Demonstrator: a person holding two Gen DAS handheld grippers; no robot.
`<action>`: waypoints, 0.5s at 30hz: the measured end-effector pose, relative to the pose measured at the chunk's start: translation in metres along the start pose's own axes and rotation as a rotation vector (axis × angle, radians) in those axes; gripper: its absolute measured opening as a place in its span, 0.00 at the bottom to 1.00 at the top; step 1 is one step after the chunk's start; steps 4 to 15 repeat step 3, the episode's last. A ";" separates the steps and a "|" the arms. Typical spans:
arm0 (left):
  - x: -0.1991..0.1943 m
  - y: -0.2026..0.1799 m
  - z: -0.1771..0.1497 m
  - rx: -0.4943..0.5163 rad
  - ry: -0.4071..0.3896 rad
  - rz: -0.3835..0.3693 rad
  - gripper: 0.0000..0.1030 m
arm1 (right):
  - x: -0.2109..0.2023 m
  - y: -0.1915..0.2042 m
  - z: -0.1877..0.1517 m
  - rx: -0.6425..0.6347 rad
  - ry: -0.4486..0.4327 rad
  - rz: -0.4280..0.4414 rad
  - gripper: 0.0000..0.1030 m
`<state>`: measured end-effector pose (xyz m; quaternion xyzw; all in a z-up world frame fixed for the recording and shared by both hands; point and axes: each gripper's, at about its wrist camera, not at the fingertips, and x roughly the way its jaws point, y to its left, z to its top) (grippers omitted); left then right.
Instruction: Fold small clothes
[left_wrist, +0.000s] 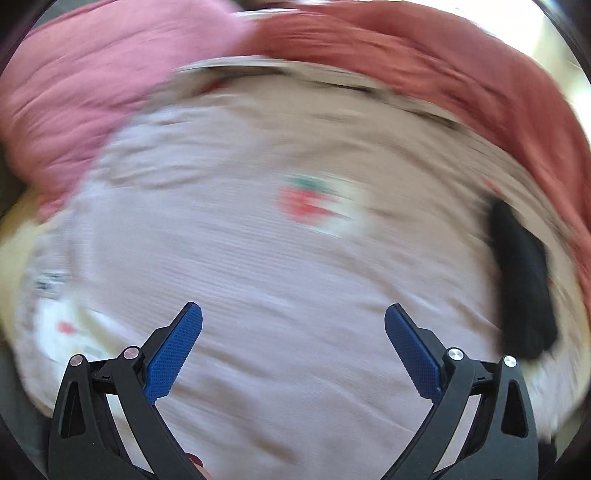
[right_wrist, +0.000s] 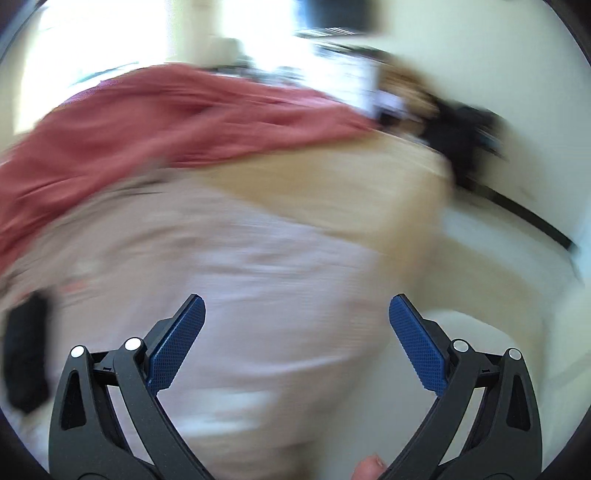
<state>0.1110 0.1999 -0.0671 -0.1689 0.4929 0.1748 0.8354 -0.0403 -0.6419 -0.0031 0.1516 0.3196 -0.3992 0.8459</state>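
A pale pink ribbed garment (left_wrist: 258, 266) with a small red and green print (left_wrist: 314, 203) lies spread flat and fills the left wrist view. My left gripper (left_wrist: 293, 314) hovers open just over its near part, nothing between the blue pads. The same pale garment (right_wrist: 240, 266) shows in the right wrist view, strongly blurred, with my right gripper (right_wrist: 297, 306) open above its right side. Both views are smeared by motion.
A pink cloth (left_wrist: 92, 81) and a rust-red cloth (left_wrist: 443, 74) lie bunched behind the garment; the rust-red cloth (right_wrist: 166, 118) also appears on the right camera. A black object (left_wrist: 524, 280) sits at the garment's right edge. A beige surface (right_wrist: 369, 177) lies beyond, cream surface (right_wrist: 517, 314) to the right.
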 end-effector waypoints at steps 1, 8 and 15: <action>0.004 0.019 0.008 -0.026 -0.006 0.032 0.96 | 0.019 -0.027 -0.002 0.041 0.032 -0.081 0.91; 0.019 0.070 0.026 -0.089 -0.005 0.149 0.96 | 0.064 -0.094 -0.012 0.144 0.137 -0.248 0.91; 0.019 0.070 0.026 -0.089 -0.005 0.149 0.96 | 0.064 -0.094 -0.012 0.144 0.137 -0.248 0.91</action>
